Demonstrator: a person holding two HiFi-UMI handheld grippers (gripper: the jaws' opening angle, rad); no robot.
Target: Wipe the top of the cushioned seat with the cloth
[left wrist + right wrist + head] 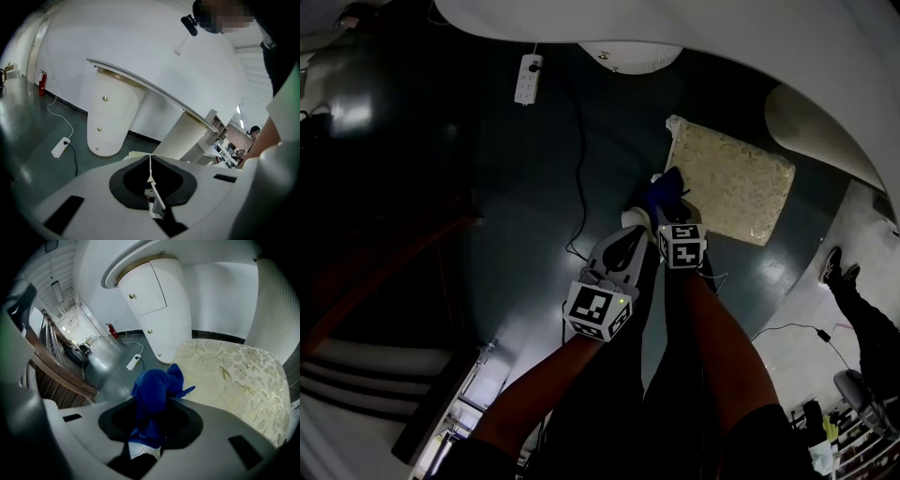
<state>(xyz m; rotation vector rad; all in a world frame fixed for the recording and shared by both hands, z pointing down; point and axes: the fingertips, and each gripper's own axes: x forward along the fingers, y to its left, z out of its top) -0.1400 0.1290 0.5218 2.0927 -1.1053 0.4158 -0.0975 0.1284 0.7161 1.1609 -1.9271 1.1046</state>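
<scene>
The right claw (153, 401) is clamped on the blue cloth (157, 383), which is bunched forward of the jaws, probably so that a soft pad rather than the hard tips is brought to the fabric. The cream patterned seat (234, 376) is seen right of centre, just beyond the cloth; contact cannot be told. The left claw (150, 161) is closed on nothing and held back, likely clear of the wiping path.
</scene>
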